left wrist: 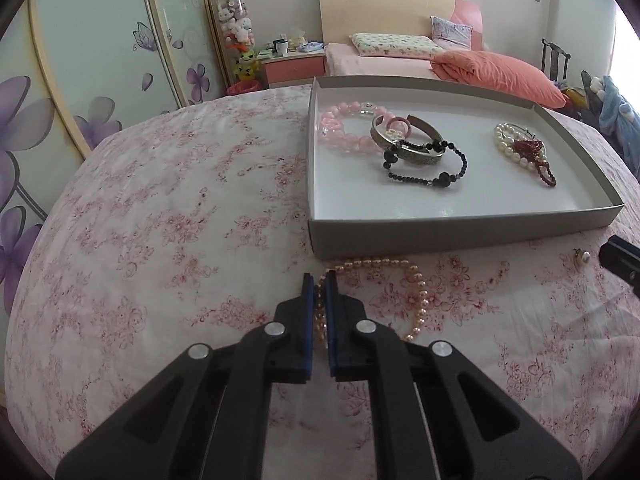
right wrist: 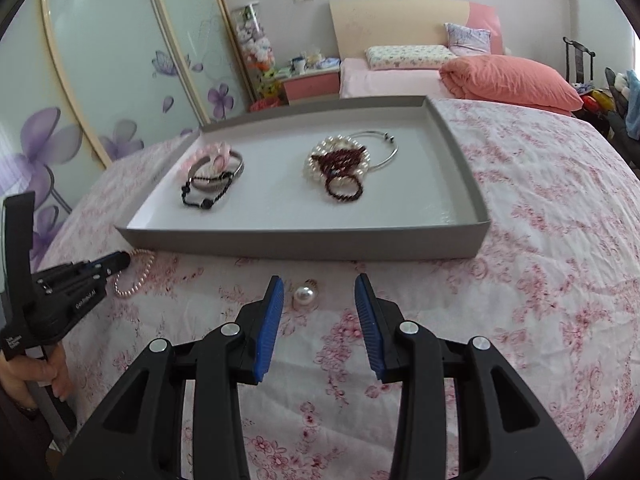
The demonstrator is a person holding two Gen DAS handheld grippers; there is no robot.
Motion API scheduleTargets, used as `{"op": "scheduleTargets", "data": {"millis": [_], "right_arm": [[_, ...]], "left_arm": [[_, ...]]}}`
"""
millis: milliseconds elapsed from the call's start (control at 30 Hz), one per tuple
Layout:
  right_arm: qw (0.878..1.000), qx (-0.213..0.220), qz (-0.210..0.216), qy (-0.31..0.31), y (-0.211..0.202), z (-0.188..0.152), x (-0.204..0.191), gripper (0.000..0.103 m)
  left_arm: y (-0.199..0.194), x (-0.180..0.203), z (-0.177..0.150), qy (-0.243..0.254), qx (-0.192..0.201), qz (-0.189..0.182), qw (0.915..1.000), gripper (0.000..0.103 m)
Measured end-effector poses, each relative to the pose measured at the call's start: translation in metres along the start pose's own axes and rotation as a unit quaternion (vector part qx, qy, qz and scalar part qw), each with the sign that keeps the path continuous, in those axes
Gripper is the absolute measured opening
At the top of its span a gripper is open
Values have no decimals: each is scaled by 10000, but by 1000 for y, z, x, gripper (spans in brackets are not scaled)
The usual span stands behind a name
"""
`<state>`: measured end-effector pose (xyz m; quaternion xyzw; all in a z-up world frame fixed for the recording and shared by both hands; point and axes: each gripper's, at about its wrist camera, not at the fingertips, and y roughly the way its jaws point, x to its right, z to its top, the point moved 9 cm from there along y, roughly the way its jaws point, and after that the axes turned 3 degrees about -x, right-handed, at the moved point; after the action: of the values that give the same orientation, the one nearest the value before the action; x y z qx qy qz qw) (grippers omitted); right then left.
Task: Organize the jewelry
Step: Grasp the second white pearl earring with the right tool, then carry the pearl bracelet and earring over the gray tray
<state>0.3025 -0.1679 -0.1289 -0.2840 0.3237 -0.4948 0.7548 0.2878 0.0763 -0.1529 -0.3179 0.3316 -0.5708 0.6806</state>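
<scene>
A peach pearl necklace (left wrist: 404, 276) lies on the flowered bedspread just in front of the grey tray (left wrist: 460, 228). My left gripper (left wrist: 319, 280) is shut on one end of that necklace (right wrist: 134, 278), its blue pads pinching the strand. A pearl earring (right wrist: 303, 295) lies on the cloth ahead of my right gripper (right wrist: 319, 284), which is open with nothing between its fingers. The earring (left wrist: 582, 257) also shows at the right of the left wrist view. Inside the tray (right wrist: 304, 246) lie a pink bead bracelet (left wrist: 340, 130), a metal bangle (left wrist: 408, 152), a black bead bracelet (left wrist: 432, 172), white pearls (left wrist: 508, 146) and a dark red bead string (left wrist: 540, 160).
The work surface is a bed with a pink flowered cover (left wrist: 160, 220). Behind it stand a second bed with an orange quilt (left wrist: 496, 68), a nightstand (left wrist: 294, 62) and sliding wardrobe doors (left wrist: 80, 60). A hand (right wrist: 36, 372) holds the left gripper's handle.
</scene>
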Motion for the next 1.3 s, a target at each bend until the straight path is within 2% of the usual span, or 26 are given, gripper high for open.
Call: {"op": "scheduleTargets", "data": {"millis": [233, 533, 567, 600, 633, 1100, 1300], "right_arm": [[9990, -302, -163, -277, 17, -3, -15, 38], [9981, -382, -311, -378, 22, -2, -16, 28], [9980, -377, -330, -387, 22, -2, -16, 25], [9978, -370, -365, -403, 23, -2, -15, 17], [9975, -362, -423, -444, 23, -2, -15, 14], [9965, -264, -760, -243, 0, -19, 21, 14], [9957, -257, -863, -219, -1, -20, 24, 14]], "left_arm": [[1, -1, 0, 5, -2, 7, 10000, 7], [1, 1, -1, 43, -3, 57, 10000, 7], [1, 0, -1, 46, -3, 61, 10000, 7], [1, 1, -1, 45, -3, 60, 10000, 7], [1, 0, -1, 47, -3, 62, 10000, 7], [0, 2, -1, 5, -7, 10, 10000, 7], [0, 2, -1, -2, -8, 1, 10000, 7]]}}
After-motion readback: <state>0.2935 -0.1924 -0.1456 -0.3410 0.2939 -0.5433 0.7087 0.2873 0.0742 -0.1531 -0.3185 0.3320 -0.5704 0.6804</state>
